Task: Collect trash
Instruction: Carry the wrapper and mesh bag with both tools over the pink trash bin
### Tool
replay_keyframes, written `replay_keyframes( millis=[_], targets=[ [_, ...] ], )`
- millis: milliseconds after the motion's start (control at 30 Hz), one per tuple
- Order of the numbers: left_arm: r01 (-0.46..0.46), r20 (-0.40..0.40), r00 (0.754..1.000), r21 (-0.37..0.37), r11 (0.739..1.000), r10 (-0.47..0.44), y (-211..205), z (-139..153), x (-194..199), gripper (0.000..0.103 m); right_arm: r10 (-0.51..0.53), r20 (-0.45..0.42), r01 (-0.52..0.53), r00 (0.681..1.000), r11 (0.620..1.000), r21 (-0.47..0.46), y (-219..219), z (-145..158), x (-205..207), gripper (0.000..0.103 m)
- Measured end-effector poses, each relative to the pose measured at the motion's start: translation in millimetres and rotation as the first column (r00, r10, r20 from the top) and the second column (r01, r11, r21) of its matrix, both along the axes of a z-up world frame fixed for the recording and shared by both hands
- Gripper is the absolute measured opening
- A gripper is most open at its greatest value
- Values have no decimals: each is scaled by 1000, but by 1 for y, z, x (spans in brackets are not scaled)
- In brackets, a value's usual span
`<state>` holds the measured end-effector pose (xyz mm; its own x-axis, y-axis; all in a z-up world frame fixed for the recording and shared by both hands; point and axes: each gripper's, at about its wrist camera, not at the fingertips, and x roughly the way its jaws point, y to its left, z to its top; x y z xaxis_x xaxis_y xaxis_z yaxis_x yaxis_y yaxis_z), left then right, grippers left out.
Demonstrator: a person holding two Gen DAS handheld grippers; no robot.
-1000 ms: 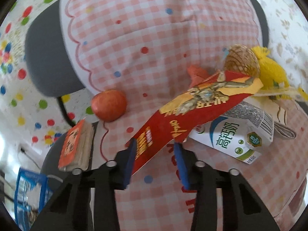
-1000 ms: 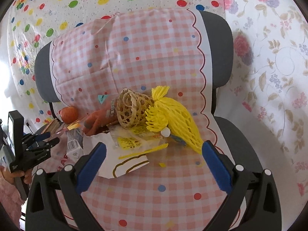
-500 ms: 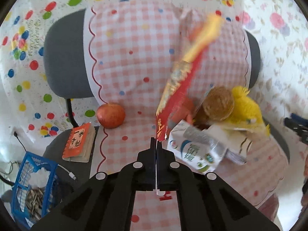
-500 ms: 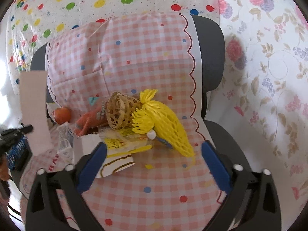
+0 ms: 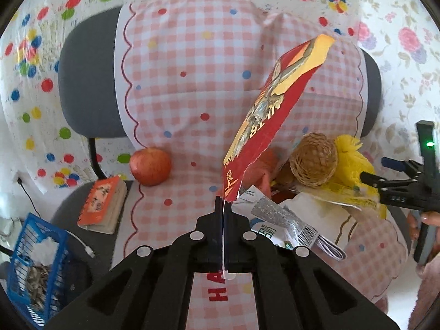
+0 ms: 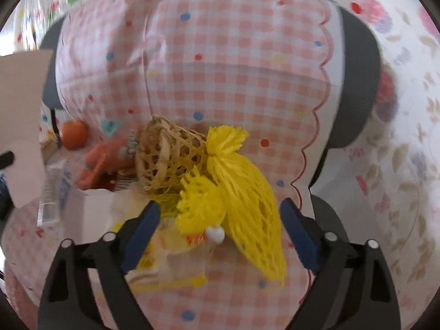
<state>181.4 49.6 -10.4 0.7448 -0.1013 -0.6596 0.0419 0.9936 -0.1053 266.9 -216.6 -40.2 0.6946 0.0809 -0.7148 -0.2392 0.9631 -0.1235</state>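
**Wrapper pinched & lifted; R claw moved in on foam net**

Red wrapper (image 5: 271, 115), loose between spread pads 1 s ago, is now clamped edge-on by L gripper (image 5: 222, 214) & raised off the chair pile. R gripper (image 6: 218, 229), jaws opening, has been brought astride yellow foam net (image 6: 247, 192), untouched. Blue basket (image 5: 30, 250) is seen lower-left, probably the drop spot.

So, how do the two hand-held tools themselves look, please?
Both are alike: the left tool and right tool have black plastic linkage arms with round silver rivets and blue pads on the fingers. A green light glows on the right tool's body.

Cloth-draped chair (image 5: 82, 82): apple (image 5: 150, 166), notebook (image 5: 103, 205), trash pile (image 6: 220, 187)
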Motion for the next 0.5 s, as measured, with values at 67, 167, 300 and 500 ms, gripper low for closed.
replay_keyframes(
  millis=[67,167,300,500],
  targets=[
    [-6,-12,1000,-10,1000,6,2,-4,4,0,5,-27,-6,1000,999,-32,4,-7,13,90],
    [-8,-11,1000,-9,1000,8,2,-7,7,0,-34,-54,29,998,996,-81,3,-15,30,87],
    [-7,-8,1000,-17,1000,7,4,-5,6,0,-60,-57,60,997,998,6,-17,-9,31,37],
    [21,56,998,-49,999,-18,-3,23,-20,0,-165,131,140,977,973,184,-66,53,-22,13]
  ],
)
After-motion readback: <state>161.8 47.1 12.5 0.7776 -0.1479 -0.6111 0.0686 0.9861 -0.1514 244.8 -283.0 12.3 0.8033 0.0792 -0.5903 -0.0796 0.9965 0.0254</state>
